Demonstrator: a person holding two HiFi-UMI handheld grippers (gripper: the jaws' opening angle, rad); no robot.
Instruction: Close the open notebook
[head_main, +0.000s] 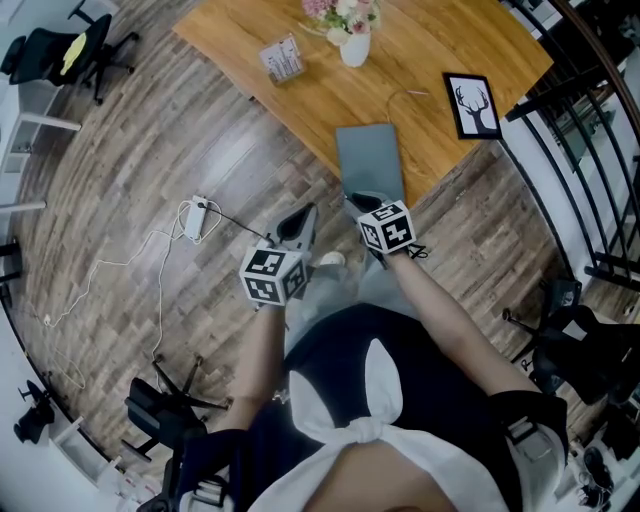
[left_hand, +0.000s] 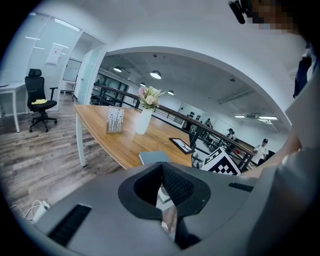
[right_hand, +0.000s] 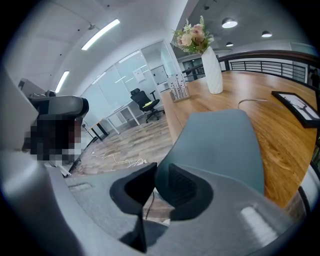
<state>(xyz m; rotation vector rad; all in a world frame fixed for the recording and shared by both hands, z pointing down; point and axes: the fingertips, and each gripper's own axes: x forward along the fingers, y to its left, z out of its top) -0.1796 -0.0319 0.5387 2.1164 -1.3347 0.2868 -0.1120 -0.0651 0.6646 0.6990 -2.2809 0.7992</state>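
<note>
The notebook (head_main: 370, 158) lies closed at the table's (head_main: 240, 60) near edge, just before my right gripper (head_main: 362, 202). Its jaws are opening, with nothing between them. My left gripper (head_main: 300, 225), jaws pressed together, hangs beside the table. My right jaw hides the notebook's near edge.

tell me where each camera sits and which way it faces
Head view: on the person's head, steeply down at table and floor; shows both arms, left gripper, right gripper.
Left gripper view: on that gripper, facing across the table; shows its closed jaws.
Right gripper view: on that gripper, facing the notebook; shows its jaws opening, nothing between.
All share notebook and vase.
</note>
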